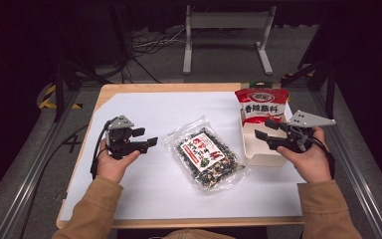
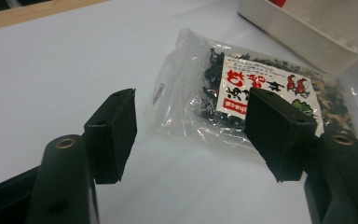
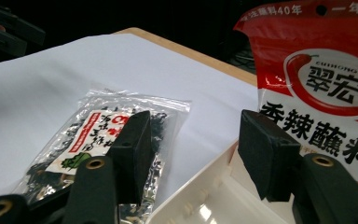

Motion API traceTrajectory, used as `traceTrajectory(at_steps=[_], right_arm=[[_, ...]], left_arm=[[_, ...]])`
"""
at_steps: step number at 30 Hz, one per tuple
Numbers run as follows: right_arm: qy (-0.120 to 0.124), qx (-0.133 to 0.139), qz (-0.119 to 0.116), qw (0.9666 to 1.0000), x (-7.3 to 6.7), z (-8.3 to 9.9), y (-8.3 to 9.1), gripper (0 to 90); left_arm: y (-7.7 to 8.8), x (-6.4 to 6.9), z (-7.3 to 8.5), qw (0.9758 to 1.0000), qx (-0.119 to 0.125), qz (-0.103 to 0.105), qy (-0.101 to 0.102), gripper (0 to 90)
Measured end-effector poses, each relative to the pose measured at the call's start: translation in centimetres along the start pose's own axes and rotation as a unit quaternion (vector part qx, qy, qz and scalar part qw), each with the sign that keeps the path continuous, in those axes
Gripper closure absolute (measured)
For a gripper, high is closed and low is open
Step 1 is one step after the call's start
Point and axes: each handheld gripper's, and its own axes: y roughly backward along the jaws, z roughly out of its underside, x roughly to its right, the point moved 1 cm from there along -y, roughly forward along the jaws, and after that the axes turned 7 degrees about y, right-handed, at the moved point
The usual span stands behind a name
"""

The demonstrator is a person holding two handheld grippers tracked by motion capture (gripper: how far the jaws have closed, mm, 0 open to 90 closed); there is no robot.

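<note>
A clear bag (image 1: 206,153) of dark dried bits with a red and white label lies flat in the middle of the white table (image 1: 154,189). It sits between the two grippers and touches neither one. The left gripper (image 1: 143,137) is held up in the person's left hand (image 1: 115,162), off to the left of the bag. Its jaws are spread wide apart and there is nothing between them. In the left gripper view, the bag lies just past the two jaws, a little to the right. The right gripper (image 1: 263,128) is held in the right hand (image 1: 308,159), to the right of the bag. Its jaws are spread apart too, with nothing in them. It hovers over the near part of a white box (image 1: 261,154). A red and white packet (image 1: 261,103) stands up in that box, at its far end. In the right gripper view, the bag shows behind the left jaw and the packet rises behind the right jaw.
</note>
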Motion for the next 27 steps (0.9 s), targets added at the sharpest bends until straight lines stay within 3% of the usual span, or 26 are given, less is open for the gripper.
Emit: traceTrajectory(at_steps=[7,13,17,23,27], right_arm=[[0.006,0.011,-0.002,0.9999,-0.8,-0.3,-0.1,44.9],[0.015,0.015,-0.008,0.9997,-1.5,-0.4,-0.1,49.2],[0.02,0.023,-0.015,0.9994,-1.9,-0.5,0.0,47.2],[0.013,0.019,-0.025,0.9994,-2.6,-0.4,0.4,48.1],[0.02,0.014,-0.027,0.9993,-3.1,-0.4,0.8,49.0]], left_arm=[[-1.9,-0.8,-0.4,0.9998,-0.007,-0.001,0.017,34.9],[-3.6,-1.5,-0.6,0.9989,-0.012,0.012,0.044,34.9],[-4.4,-2.1,-0.6,0.9982,-0.015,0.01,0.058,34.4],[-6.1,-2.6,-0.3,0.9974,-0.039,0.01,0.059,31.6],[-7.1,-3.2,0.0,0.9956,-0.051,0.028,0.074,33.1]])
